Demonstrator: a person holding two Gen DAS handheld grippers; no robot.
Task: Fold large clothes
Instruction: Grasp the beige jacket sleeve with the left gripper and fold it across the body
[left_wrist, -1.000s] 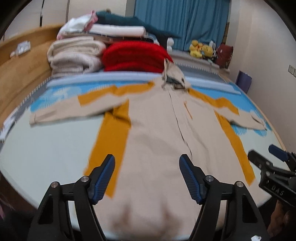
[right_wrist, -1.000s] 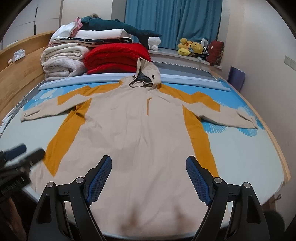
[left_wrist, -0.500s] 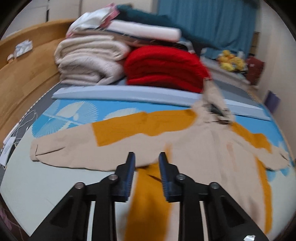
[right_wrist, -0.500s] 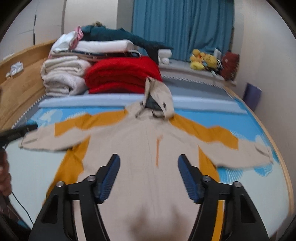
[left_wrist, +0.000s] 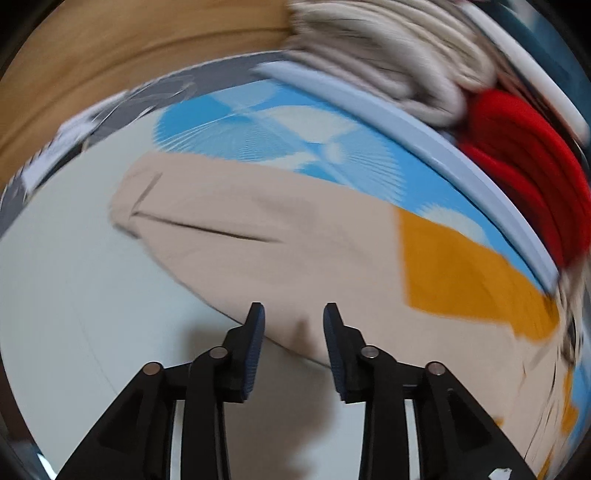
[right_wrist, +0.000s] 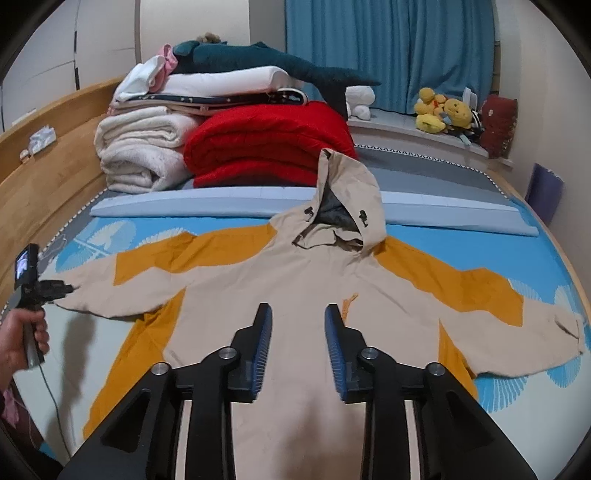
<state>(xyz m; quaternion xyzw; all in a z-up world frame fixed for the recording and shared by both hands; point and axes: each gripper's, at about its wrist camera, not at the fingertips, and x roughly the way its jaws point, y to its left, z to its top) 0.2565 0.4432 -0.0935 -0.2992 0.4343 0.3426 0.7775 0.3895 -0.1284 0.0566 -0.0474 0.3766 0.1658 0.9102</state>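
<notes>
A beige hooded jacket (right_wrist: 295, 280) with orange panels lies spread flat, front up, on the blue-patterned bed (right_wrist: 546, 254). My right gripper (right_wrist: 298, 317) hovers over its chest, jaws closing, with no cloth between the pads. My left gripper (left_wrist: 293, 321) points down at the near edge of the beige left sleeve (left_wrist: 240, 229). Its jaws are opening and the sleeve edge lies below the gap, not pinched. In the right wrist view a hand (right_wrist: 18, 339) holds the left gripper (right_wrist: 55, 288) at that sleeve's cuff.
Folded cream blankets (right_wrist: 144, 147) and a red quilt (right_wrist: 266, 144) are stacked at the head of the bed behind a long pale blue pad (right_wrist: 221, 203). A wooden side board (right_wrist: 40, 177) runs along the left. Plush toys (right_wrist: 439, 110) sit on the ledge by the blue curtain.
My left gripper swung left from the jacket's hem to the left sleeve, tipped downward and rolled, with its jaws much narrower. My right gripper moved forward over the chest and its jaws narrowed.
</notes>
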